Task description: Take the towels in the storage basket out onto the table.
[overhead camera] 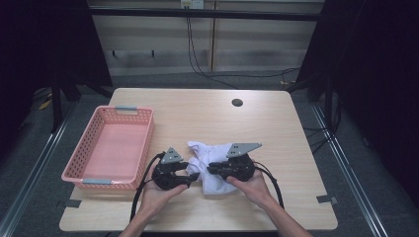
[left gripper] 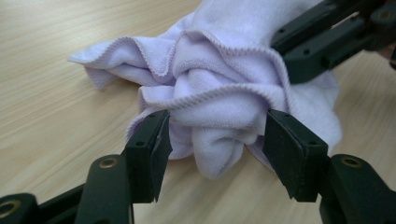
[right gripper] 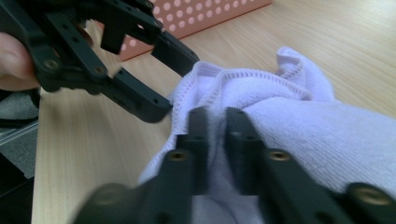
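A crumpled white cloth point(overhead camera: 213, 154) lies on the wooden table point(overhead camera: 207, 118) near its front edge, between my two grippers. My left gripper point(overhead camera: 193, 175) comes in from the left; in the left gripper view its pads point(left gripper: 161, 140) press both sides of a thick bunch of the cloth point(left gripper: 219, 79). My right gripper point(overhead camera: 209, 171) reaches in from the right. The right gripper view has my right gripper point(right gripper: 217, 126) nearly closed, a thin fold of the cloth point(right gripper: 289, 116) pinched between its jaws. The left gripper point(right gripper: 175, 86) meets the cloth just beyond.
A pink perforated basket point(overhead camera: 81, 145) with grey handles stands empty at the table's left side. A round cable hole point(overhead camera: 237, 102) is near the far edge. Black cables trail from both grippers toward the front edge. Bare tabletop lies behind and to the right.
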The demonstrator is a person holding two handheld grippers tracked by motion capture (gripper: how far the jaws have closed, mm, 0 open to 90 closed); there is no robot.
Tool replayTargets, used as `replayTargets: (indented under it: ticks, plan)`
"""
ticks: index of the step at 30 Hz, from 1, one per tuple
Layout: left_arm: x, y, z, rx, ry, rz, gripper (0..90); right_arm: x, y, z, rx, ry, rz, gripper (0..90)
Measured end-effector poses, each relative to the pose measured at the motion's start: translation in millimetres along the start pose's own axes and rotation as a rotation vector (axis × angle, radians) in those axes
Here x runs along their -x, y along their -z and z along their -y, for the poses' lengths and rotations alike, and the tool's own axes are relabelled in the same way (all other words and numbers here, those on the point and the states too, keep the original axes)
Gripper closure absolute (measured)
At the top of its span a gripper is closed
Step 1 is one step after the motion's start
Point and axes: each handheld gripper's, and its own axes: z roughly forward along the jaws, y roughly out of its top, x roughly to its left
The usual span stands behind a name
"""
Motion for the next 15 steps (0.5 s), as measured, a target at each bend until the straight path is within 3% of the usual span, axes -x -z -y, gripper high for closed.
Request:
replayTargets:
  ticks: [1, 3, 5, 8, 15]
  plan:
    - [-1.6, -4.1, 0.2, -0.004, -0.011, 0.018, 50.0, 1.6, 0.7, 0.8, 0.005, -0.014, 0.004, 88.3]
    - [-3.3, -6.8, 0.3, 0.012, 0.007, 0.051, 64.1, 2.1, 2.1, 0.9, 0.002, -0.013, 0.016, 89.3]
    - [-3.3, -4.9, -0.8, 0.025, 0.009, 0.062, 76.1, 3.3, 9.5, -1.3, 0.021, -0.022, 0.034, 89.7]
    - [-3.9, -0.1, -0.7, 0.038, 0.007, 0.074, 76.4, 5.5, 17.1, -2.3, 0.039, -0.023, 0.054, 89.7]
    - [-2.8, 6.2, -2.6, 0.055, -0.001, 0.083, 77.0, 22.3, 56.2, -10.1, 0.157, -0.073, 0.137, 89.8]
